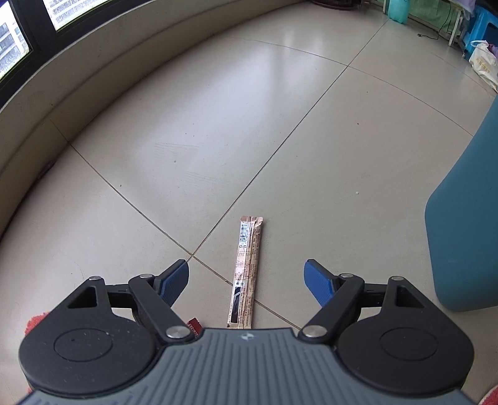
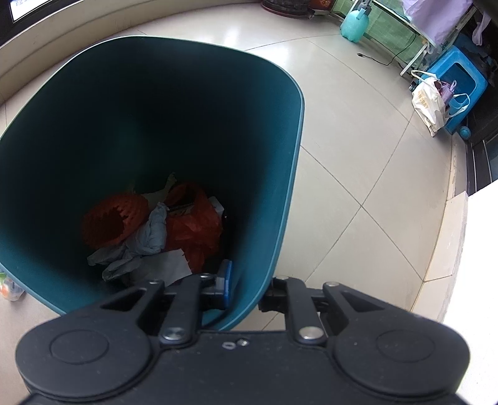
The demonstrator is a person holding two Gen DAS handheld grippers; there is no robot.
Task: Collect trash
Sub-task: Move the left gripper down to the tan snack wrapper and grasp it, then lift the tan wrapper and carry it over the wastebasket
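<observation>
A long thin beige sachet wrapper [image 1: 246,271] lies flat on the tiled floor, pointing away from me. My left gripper [image 1: 247,282] is open, its blue pads either side of the wrapper's near half, above the floor. The teal trash bin [image 2: 280,174] stands tilted in the right wrist view; red netting, grey gloves and paper [image 2: 152,230] lie in its bottom. My right gripper [image 2: 246,286] is shut on the bin's near wall, one blue pad [image 2: 225,282] inside, the other finger hidden outside. The bin's side shows at the right in the left wrist view [image 1: 467,218].
A low ledge under windows [image 1: 62,93] curves along the left. A red scrap [image 1: 194,324] lies under my left gripper. A blue stool [image 2: 460,78] with a white bag [image 2: 429,102], a teal jug [image 2: 354,25] and a cable [image 2: 386,59] stand at the far right. A raised step [image 2: 454,236] borders the right.
</observation>
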